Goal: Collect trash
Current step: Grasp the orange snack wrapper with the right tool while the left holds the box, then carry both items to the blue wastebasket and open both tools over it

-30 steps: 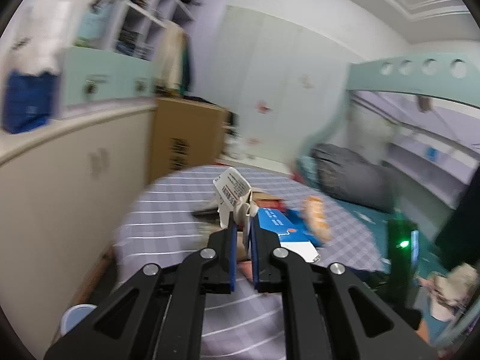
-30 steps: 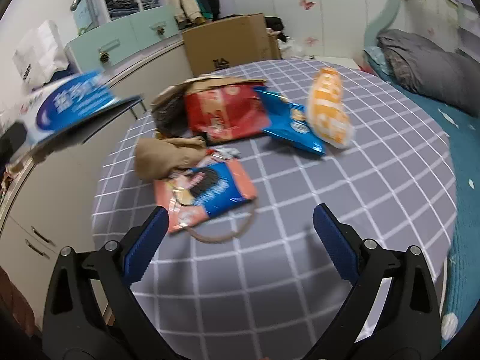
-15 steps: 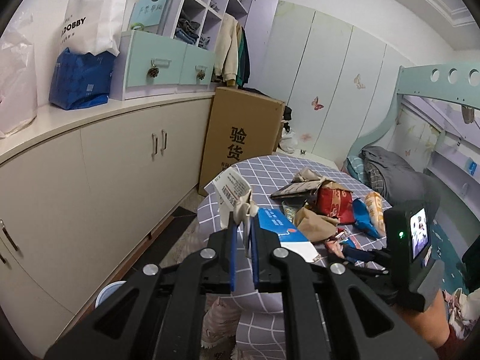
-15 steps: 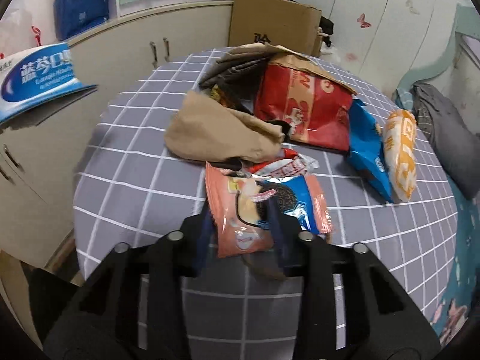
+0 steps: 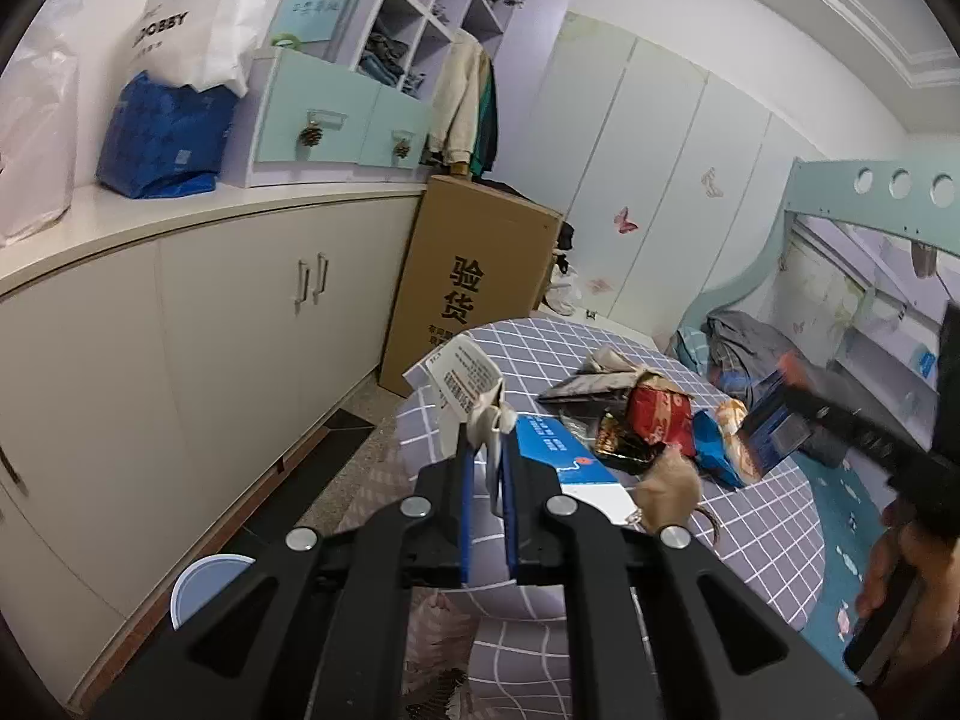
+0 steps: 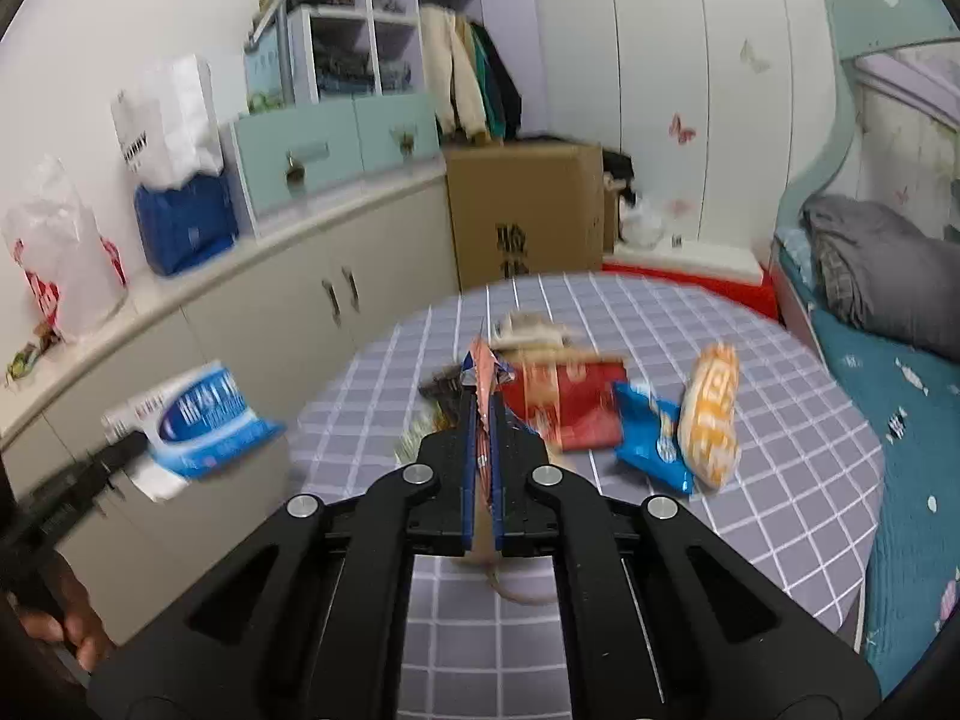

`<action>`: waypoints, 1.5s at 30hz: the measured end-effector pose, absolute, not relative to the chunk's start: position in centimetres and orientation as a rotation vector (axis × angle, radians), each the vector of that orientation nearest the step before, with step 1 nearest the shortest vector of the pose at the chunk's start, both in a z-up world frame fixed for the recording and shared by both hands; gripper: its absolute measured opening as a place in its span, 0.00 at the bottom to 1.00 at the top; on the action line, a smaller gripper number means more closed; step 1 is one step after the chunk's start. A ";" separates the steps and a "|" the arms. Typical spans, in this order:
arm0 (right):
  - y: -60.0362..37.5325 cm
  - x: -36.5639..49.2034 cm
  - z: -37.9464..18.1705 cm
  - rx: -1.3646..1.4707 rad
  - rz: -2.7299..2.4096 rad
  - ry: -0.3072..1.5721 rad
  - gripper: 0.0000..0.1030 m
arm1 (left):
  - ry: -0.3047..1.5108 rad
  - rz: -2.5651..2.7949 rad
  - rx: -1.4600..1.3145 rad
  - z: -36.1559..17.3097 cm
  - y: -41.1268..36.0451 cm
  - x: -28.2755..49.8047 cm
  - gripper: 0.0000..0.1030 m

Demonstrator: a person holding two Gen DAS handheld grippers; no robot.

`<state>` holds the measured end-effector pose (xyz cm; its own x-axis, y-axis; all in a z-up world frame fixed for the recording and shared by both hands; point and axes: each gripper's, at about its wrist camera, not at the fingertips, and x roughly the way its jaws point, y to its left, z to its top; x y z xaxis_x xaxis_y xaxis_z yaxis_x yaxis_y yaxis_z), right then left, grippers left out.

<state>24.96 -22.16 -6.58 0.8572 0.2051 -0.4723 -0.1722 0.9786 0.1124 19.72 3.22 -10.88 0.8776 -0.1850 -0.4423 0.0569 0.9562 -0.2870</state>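
Pink cookie wrapper [image 6: 480, 414] is now pinched in my right claw [image 6: 480, 420], just snapped shut, lifted off the table [image 6: 750, 468]; one piece collected.

Colours: grey-check table, bright wrappers, pale room

Tablecloth [image 6: 750, 420] grey-lilac, thin white grid. Red bag [image 6: 570, 402], blue pouch [image 6: 651, 444], orange-and-white pack [image 6: 711, 414], tan paper [image 5: 669, 483]. Wrapper [image 6: 483, 384] salmon pink with blue edge (blurred); pack [image 6: 204, 420] blue and white, white label with dark print. Grippers [image 5: 485, 450] [image 6: 480, 420] black, blue pads, silver rivets. Cabinets [image 5: 210, 330] cream, drawers [image 5: 336, 114] mint, box [image 5: 474, 282] brown with black print. Wardrobe [image 5: 660, 180] white with pink butterflies. Bed frame [image 5: 870, 204] mint, sheet [image 6: 900, 420] teal with small white motifs, blanket [image 6: 876, 264] grey.
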 end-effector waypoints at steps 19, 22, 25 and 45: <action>8.1 30.6 -22.0 -0.054 0.791 0.886 0.04 | 0.745 0.223 -0.376 -22.9 19.8 20.2 0.07; 10.6 32.0 -27.1 -0.064 0.783 0.973 0.04 | 0.875 0.267 -0.401 -28.3 22.2 21.9 0.07; 12.6 34.1 -32.6 -0.049 0.764 1.062 0.04 | 0.980 0.290 -0.425 -33.3 23.9 23.7 0.07; 15.4 38.3 -43.8 0.078 0.745 1.261 0.04 | 1.192 0.421 -0.583 -44.5 28.7 26.5 0.62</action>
